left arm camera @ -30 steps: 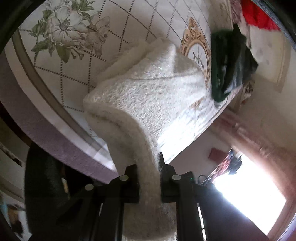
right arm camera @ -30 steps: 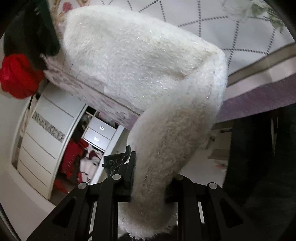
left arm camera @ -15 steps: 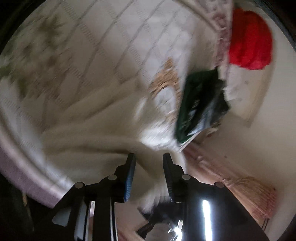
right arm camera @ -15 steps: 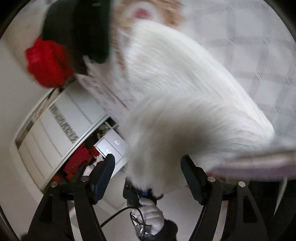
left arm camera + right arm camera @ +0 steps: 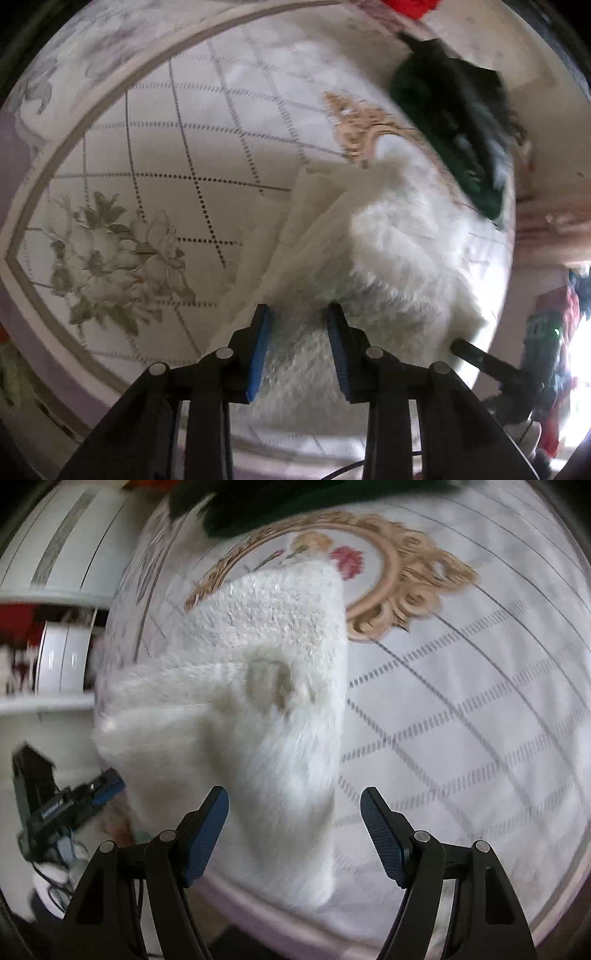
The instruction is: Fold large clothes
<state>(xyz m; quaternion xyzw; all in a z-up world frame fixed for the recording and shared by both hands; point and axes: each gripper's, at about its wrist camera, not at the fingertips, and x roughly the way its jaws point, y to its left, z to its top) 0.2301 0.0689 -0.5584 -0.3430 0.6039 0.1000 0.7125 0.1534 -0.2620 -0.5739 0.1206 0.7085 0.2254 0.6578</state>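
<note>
My left hand-held gripper (image 5: 298, 314) has let go of the white sweater (image 5: 388, 251), jaws parted over the fluff with nothing pinched. My right hand-held gripper (image 5: 294, 799) has also released and stands wide apart. A second ago both clamped a lifted fold; now the sweater lies bunched at the bed (image 5: 166, 155) edge, so that fold looks dropped.

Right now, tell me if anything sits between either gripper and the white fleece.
Nothing visible does. The white fleece lies directly ahead of the left gripper and the right gripper, both open over it. The dark green garment lies beyond it, out of the way.
</note>
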